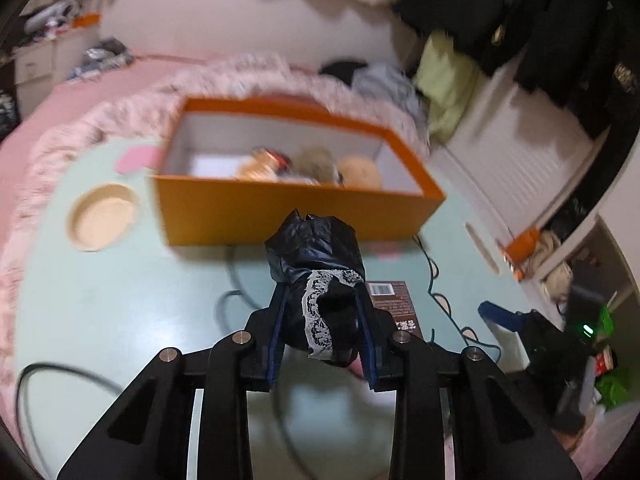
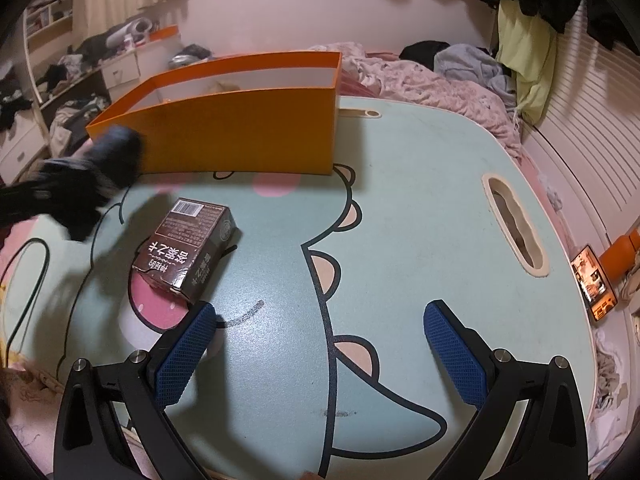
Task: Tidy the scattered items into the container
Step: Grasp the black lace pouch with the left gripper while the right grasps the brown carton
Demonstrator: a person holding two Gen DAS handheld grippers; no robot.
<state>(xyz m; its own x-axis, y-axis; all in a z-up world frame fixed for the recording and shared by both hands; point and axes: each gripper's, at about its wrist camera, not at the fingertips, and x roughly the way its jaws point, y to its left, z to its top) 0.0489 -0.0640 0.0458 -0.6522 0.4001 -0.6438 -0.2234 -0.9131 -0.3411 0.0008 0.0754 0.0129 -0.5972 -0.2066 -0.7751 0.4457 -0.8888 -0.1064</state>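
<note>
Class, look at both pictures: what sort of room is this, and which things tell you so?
Most likely a bedroom: a bed with pink bedding, clothes hanging by the wall, and a small cartoon-printed table set on the bed.

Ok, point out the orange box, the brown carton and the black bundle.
orange box (image 2: pixel 240 136), right wrist view, near outer wall
brown carton (image 2: pixel 188 236), right wrist view, top face
black bundle (image 1: pixel 316 248), left wrist view, crinkled upper part
</note>
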